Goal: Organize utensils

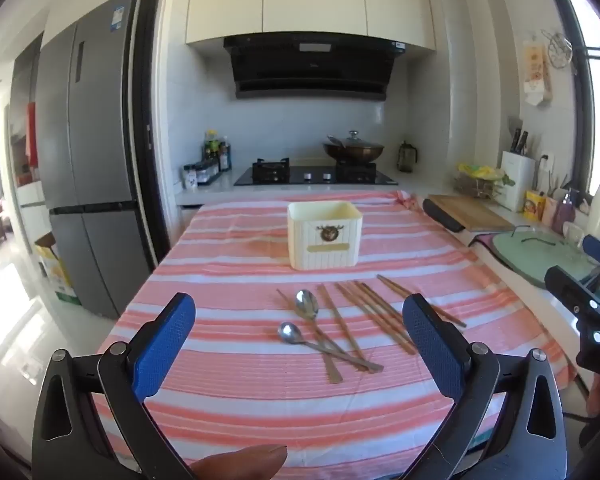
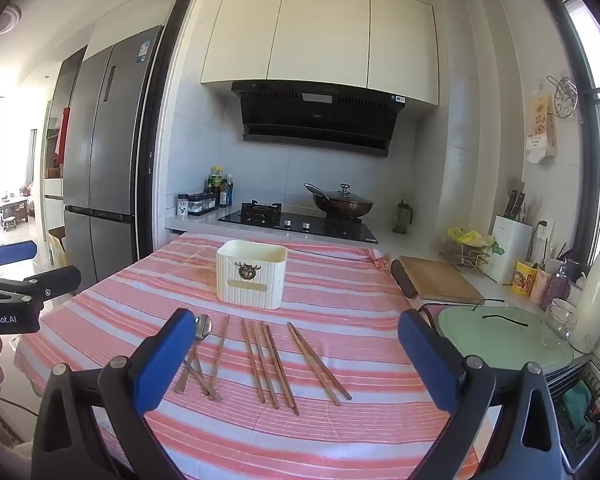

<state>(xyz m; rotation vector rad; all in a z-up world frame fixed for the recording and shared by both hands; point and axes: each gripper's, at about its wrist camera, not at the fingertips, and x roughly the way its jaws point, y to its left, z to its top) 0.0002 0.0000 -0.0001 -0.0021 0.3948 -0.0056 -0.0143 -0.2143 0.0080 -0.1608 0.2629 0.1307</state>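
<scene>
Both tools hang over the near edge of the desk [image 1: 228, 412], which is covered by a pink-and-white striped cloth [image 2: 340, 292]. The left gripper [image 1: 300, 340] has its blue fingers [image 1: 164, 344] spread wide with nothing between them, only the cloth and cutlery lying further off. The right gripper [image 2: 296, 352] is likewise released, its fingers [image 2: 428, 360] apart and grasping nothing.

The utensils lie loose on the cloth in front of the cream storage box [image 1: 325, 240], which stands upright near the middle of the desk, well apart from them. Two metal spoons [image 1: 306, 305] lie bowl-up with their handles crossing each other and a chopstick; in the right wrist view the left finger covers most of one spoon [image 2: 204, 326], and I cannot pick out the second. The wooden chopsticks [image 2: 268, 364] are scattered in small groups; how many there are is hard to count where they overlap. One pair [image 1: 420, 300] runs behind the left gripper's right-hand finger, so its middle is hidden. What the box holds cannot be seen from this low angle.

A fingertip [image 1: 240, 462] pokes in at the bottom of the left wrist view, cut off by the frame. Each gripper shows only partly at the edge of the other's view.
</scene>
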